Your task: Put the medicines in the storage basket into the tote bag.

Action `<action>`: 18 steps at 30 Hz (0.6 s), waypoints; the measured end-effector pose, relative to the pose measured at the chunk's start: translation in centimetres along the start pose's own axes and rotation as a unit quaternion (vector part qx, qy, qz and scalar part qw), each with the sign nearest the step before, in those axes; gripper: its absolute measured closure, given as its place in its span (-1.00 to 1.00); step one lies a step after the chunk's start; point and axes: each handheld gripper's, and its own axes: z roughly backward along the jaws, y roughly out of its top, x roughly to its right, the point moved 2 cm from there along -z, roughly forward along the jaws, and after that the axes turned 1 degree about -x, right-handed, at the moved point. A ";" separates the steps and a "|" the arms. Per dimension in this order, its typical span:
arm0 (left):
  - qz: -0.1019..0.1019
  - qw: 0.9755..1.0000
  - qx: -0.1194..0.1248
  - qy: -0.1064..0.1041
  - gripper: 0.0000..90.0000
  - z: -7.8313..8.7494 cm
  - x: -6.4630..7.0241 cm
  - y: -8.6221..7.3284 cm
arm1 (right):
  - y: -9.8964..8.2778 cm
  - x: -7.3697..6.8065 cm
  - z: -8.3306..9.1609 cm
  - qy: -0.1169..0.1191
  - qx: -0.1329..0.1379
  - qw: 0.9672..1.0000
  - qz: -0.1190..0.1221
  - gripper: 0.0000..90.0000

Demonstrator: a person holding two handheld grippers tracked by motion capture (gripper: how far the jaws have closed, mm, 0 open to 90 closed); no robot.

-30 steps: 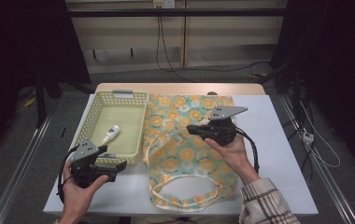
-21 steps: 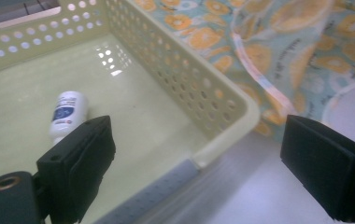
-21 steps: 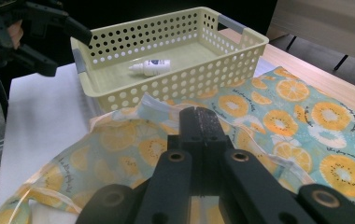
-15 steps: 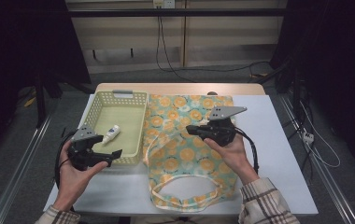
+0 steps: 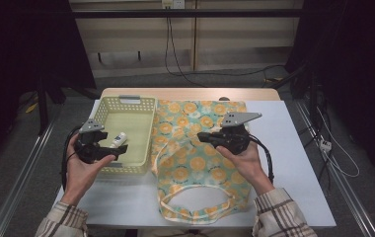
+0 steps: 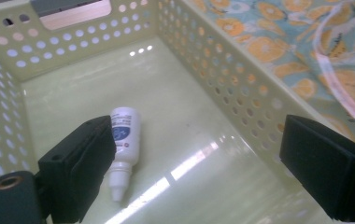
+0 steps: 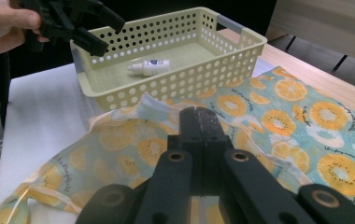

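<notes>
Left tongs (image 6: 199, 163) wide above basket (image 5: 107, 107): you lower astride bottle (image 6: 122, 149) there, squeeze gently. Right tongs (image 7: 200, 122) closed, empty, beside basket.

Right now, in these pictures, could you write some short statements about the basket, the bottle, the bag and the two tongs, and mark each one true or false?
1. The small white bottle lies on its side inside the yellow basket. True.
2. The left tongs are clamped on the bottle. False: their jaws stand wide open above the basket, and the bottle lies untouched.
3. The right tongs are shut, with nothing visible between the jaws. True.
4. The orange-print bag lies inside the basket. False: it lies flat on the table beside the basket.
5. The basket holds several bottles. False: just one.
</notes>
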 end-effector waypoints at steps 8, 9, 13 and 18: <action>-0.010 1.000 -0.018 -0.007 -0.68 -1.7 -0.8 1.3 | 0.0 0.0 -0.2 0.002 -0.002 1.000 0.000 1.00; -0.010 1.000 -0.017 -0.003 -0.67 -1.9 -1.0 1.4 | 0.0 0.0 -0.1 0.001 -0.001 1.000 0.000 1.00; -0.017 1.000 -0.022 0.012 -0.66 -2.9 -1.3 1.8 | 0.0 0.1 -0.2 0.003 -0.002 1.000 0.000 1.00; -0.016 0.999 -0.039 0.012 -0.62 -3.9 -2.2 2.1 | -0.1 -0.1 -0.4 0.005 -0.004 1.000 0.000 1.00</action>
